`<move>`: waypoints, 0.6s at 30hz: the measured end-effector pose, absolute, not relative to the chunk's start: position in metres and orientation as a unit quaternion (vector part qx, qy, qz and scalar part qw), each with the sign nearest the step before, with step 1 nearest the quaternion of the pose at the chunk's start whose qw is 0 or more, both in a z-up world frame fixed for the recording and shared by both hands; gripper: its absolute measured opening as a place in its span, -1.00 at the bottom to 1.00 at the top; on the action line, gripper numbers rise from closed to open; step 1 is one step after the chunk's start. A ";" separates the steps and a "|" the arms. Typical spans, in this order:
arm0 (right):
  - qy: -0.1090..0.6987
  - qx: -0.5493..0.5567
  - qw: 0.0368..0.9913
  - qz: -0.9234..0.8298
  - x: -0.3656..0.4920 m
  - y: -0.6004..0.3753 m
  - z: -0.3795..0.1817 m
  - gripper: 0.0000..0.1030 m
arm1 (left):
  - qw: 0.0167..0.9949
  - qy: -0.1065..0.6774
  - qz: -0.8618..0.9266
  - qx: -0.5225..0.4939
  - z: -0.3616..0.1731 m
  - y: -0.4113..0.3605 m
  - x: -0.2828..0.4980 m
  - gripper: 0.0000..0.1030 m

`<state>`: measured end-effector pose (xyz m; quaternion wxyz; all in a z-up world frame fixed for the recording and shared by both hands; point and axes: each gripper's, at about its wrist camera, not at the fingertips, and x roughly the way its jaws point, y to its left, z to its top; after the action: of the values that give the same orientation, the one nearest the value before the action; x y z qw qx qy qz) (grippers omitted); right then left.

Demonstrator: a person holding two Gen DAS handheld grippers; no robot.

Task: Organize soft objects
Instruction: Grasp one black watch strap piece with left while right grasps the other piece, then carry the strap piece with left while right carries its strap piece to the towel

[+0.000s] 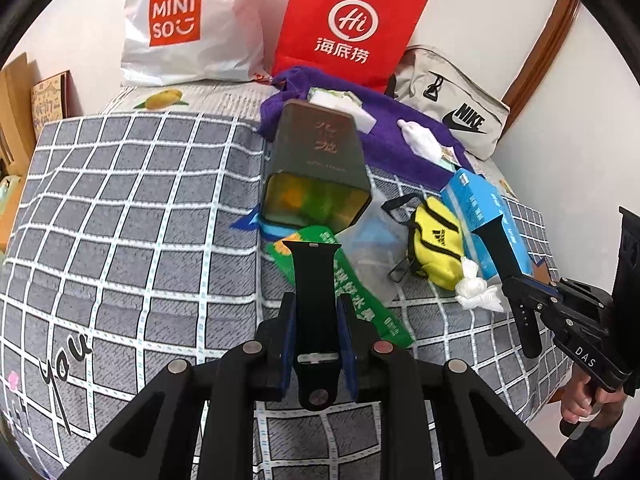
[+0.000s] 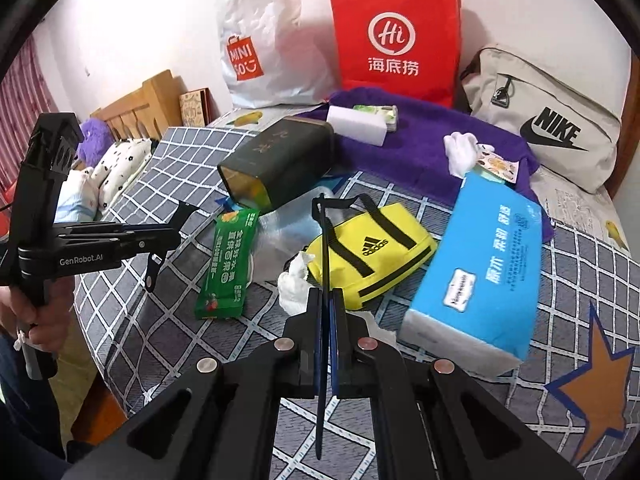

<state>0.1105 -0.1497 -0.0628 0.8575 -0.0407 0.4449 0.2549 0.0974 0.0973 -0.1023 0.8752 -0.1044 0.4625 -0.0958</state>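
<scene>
A bed with a grey grid blanket (image 1: 132, 216) carries the soft things. A yellow Adidas pouch (image 1: 436, 240) (image 2: 370, 248) lies mid-bed beside a crumpled white tissue (image 1: 478, 288) (image 2: 296, 284). A blue tissue pack (image 1: 486, 216) (image 2: 480, 264) lies right of it. A purple towel (image 1: 392, 136) (image 2: 424, 136) lies behind, with a white sponge (image 2: 358, 124) and a white glove (image 2: 460, 152) on it. My left gripper (image 1: 312, 245) (image 2: 182, 210) is shut and empty, above a green snack pack (image 1: 352, 292) (image 2: 230, 260). My right gripper (image 2: 322, 202) (image 1: 486, 236) is shut and empty, over the pouch.
A dark tin (image 1: 320, 168) (image 2: 280, 164) lies on its side, open end toward me. A clear plastic bag (image 1: 374, 248) lies by it. A white Miniso bag (image 1: 188, 24), a red paper bag (image 1: 348, 28) and a grey Nike bag (image 1: 456, 116) stand against the wall.
</scene>
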 end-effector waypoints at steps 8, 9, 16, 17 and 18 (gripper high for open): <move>0.500 -0.050 0.826 0.255 0.113 -0.152 -0.098 -0.93 | 0.872 0.469 -0.099 -0.099 -0.101 0.087 0.106 -0.63; 0.507 -0.047 0.822 0.255 0.113 -0.152 -0.103 -0.93 | 0.871 0.470 -0.100 -0.098 -0.102 0.086 0.107 -0.63; 0.521 -0.036 0.815 0.249 0.125 -0.148 -0.114 -0.86 | 0.867 0.478 -0.097 -0.103 -0.106 0.089 0.112 -0.63; 0.522 -0.034 0.815 0.249 0.127 -0.148 -0.113 -0.85 | 0.866 0.479 -0.097 -0.104 -0.106 0.090 0.112 -0.63; 0.519 -0.033 0.816 0.252 0.128 -0.147 -0.112 -0.85 | 0.866 0.479 -0.096 -0.105 -0.107 0.091 0.113 -0.63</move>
<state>0.1277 -0.1470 -0.1115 0.8159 -0.0328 0.5195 0.2516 0.1128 0.0911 -0.1066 0.8661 -0.1050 0.4791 -0.0962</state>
